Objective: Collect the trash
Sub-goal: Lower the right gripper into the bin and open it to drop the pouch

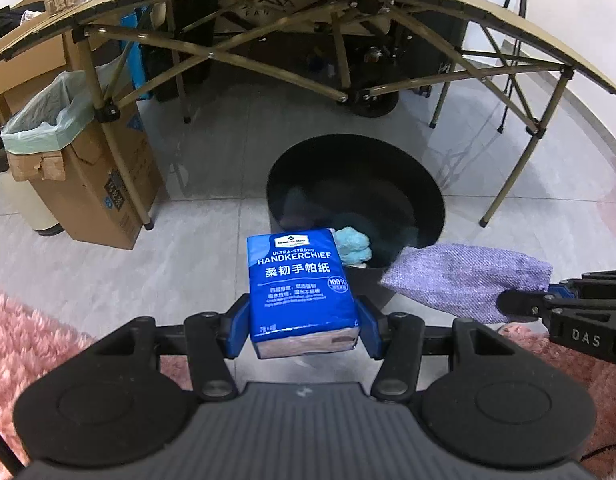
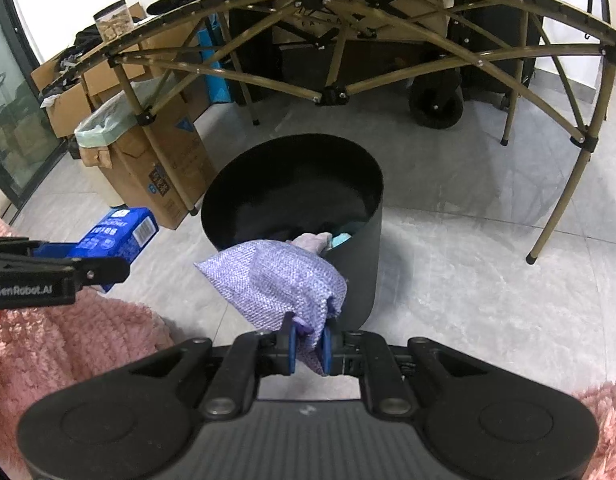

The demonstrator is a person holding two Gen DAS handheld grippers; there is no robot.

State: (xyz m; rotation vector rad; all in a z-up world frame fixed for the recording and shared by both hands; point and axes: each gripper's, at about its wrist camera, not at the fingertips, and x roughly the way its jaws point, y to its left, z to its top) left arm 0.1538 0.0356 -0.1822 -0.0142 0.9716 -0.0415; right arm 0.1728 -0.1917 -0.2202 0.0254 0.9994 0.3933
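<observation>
Clamped between the blue pads of the left gripper [image 1: 304, 326], a blue handkerchief pack [image 1: 302, 292] is held upright in the left wrist view, its printed face toward the camera. Just ahead of the jaws stands the black bin [image 1: 356, 200], mouth open, with a light blue wad [image 1: 352, 246] lying inside near the closer wall. To the right of the jaws, the purple cloth [image 1: 464, 282] is seen hanging from the right gripper [image 1: 524, 304], its free end reaching over the bin's near rim.

From the right wrist view, the right gripper [image 2: 308, 346] is shown closed on a bunched corner of the purple cloth [image 2: 276, 276], the rest draping forward from the jaws against the bin's rim. The black bin [image 2: 360, 276] sits directly ahead, and pale items are glimpsed inside it just beyond the cloth. Off to the left of the jaws, the left gripper [image 2: 104, 268] and the handkerchief pack [image 2: 120, 234] are held short of the bin, over grey floor beside a pink rug [image 2: 68, 344].

The carrying step is judged nearly done, with dropping in hand. Both loads would need to be brought fully over the opening before either pair of jaws is parted; the pack looks the farther off.
</observation>
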